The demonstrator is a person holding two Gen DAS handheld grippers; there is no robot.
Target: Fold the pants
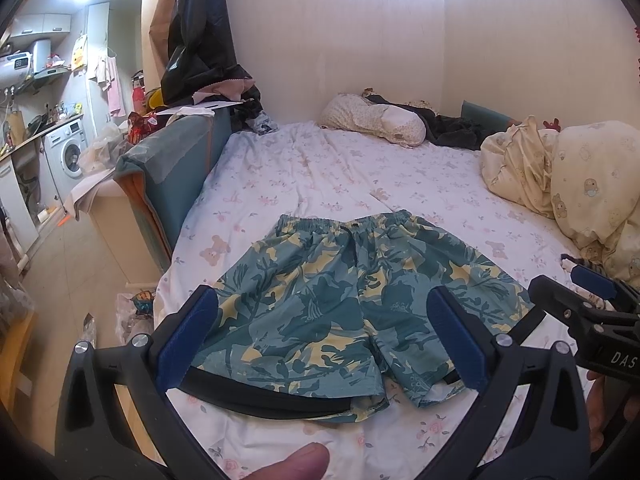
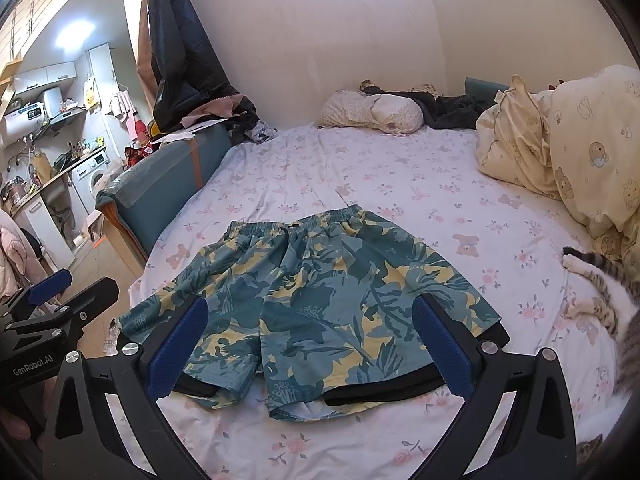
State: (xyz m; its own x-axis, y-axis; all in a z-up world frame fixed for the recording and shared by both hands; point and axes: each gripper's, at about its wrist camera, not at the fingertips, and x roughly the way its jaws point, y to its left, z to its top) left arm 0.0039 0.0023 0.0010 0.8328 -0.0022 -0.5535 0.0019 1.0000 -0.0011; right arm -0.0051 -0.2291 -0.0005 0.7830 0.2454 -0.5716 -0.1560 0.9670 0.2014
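A pair of teal and yellow floral shorts [image 1: 340,304] lies flat on the bed, waistband far, leg hems with black trim near me. It also shows in the right wrist view [image 2: 312,304]. My left gripper [image 1: 324,340] is open and empty, held above the left leg and the crotch. My right gripper [image 2: 312,344] is open and empty, held above the middle and right leg. Each gripper shows at the edge of the other's view: the right one [image 1: 592,312] and the left one [image 2: 60,308].
The bed sheet [image 1: 360,168] is white with pink flowers. A pillow [image 1: 376,120] and dark clothes lie at the far end. A cream duvet [image 2: 560,140] is heaped at the right. A cat [image 2: 600,300] lies at the right edge. A teal sofa arm [image 1: 172,168] borders the left.
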